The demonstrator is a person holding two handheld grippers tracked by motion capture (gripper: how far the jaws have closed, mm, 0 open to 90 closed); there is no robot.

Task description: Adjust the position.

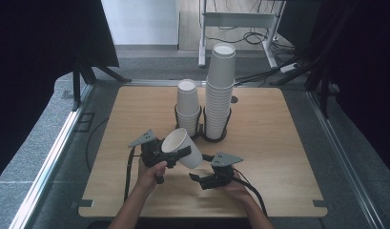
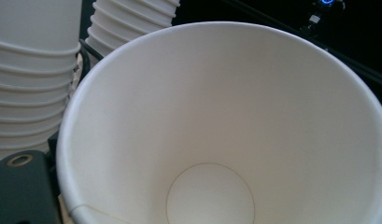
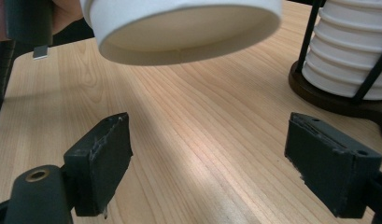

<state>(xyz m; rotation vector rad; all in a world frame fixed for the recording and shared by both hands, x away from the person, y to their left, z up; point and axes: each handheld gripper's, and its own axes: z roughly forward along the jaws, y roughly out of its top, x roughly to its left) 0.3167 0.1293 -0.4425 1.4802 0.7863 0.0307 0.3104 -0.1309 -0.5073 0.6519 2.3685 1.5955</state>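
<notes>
A white paper cup (image 1: pixel 183 147) hangs tilted above the front middle of the wooden table (image 1: pixel 278 143), its mouth turned toward the left gripper's camera. My left gripper (image 1: pixel 179 153) is shut on the cup's wall near the rim. In the left gripper view the cup's inside (image 2: pixel 226 130) looms large, with one black finger (image 2: pixel 20 186) beside it at bottom left. My right gripper (image 1: pixel 196 180) sits just right of and below the cup, near the table top. Its jaws stand open (image 3: pixel 207 163) over bare wood, and the cup's base (image 3: pixel 179 28) hovers above them.
Two stacks of white paper cups stand in black wire holders at the table's middle back: a short stack (image 1: pixel 188 107) and a tall stack (image 1: pixel 220 90). The tall stack's holder base (image 3: pixel 319 93) is close on the right in the right gripper view. A desk frame (image 1: pixel 235 21) stands beyond the table.
</notes>
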